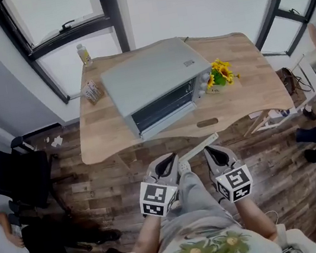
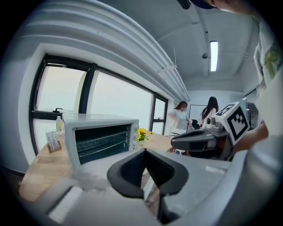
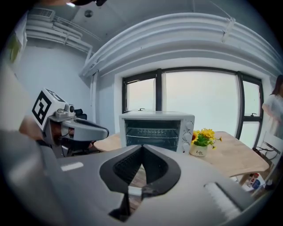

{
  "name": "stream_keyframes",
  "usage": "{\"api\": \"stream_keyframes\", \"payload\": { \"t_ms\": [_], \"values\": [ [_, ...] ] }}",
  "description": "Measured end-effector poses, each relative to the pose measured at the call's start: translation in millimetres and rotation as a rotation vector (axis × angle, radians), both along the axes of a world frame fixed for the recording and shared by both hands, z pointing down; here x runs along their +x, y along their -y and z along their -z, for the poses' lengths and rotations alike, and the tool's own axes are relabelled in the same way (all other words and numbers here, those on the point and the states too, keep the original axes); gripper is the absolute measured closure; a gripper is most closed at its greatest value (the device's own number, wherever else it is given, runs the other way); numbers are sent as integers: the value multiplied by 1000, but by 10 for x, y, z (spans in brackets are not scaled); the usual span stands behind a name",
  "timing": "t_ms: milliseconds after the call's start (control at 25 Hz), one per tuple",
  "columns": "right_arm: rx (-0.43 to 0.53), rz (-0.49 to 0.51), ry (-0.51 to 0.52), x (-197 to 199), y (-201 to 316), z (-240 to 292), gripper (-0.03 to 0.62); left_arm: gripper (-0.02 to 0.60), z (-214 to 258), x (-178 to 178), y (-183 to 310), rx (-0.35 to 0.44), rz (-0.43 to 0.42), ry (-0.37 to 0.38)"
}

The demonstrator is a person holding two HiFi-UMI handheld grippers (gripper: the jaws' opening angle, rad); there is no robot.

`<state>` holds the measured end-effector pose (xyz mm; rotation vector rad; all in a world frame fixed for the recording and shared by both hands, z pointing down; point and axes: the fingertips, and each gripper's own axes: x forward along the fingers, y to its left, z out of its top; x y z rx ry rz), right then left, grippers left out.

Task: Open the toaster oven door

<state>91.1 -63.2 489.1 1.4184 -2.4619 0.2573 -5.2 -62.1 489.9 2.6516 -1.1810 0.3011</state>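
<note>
We keep both jaws clenched on nothing, left gripper [image 1: 165,165] and right gripper [image 1: 218,153] well short of the toaster oven [image 1: 154,87], which sits mid-tabletop [image 1: 248,90] facing us. Its door [image 1: 164,107] looks rigid and glass-fronted. We judge its upper edge the best hold, though the light body may slide.

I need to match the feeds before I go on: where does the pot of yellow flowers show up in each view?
Head view: the pot of yellow flowers is on the table, right of centre, beside the toaster oven.
Left gripper view: small, near centre, just right of the oven.
Right gripper view: right of centre, just right of the oven.
Shared landmark: the toaster oven; in all three views the flowers sit at its knob end.
</note>
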Motion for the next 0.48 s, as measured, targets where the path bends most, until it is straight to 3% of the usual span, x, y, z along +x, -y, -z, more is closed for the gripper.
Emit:
{"api": "stream_keyframes", "payload": {
  "t_ms": [480],
  "values": [
    [5,-16,11,0,-152,20,595,577,-31,17,-137,4,-15,24]
  ]
}}
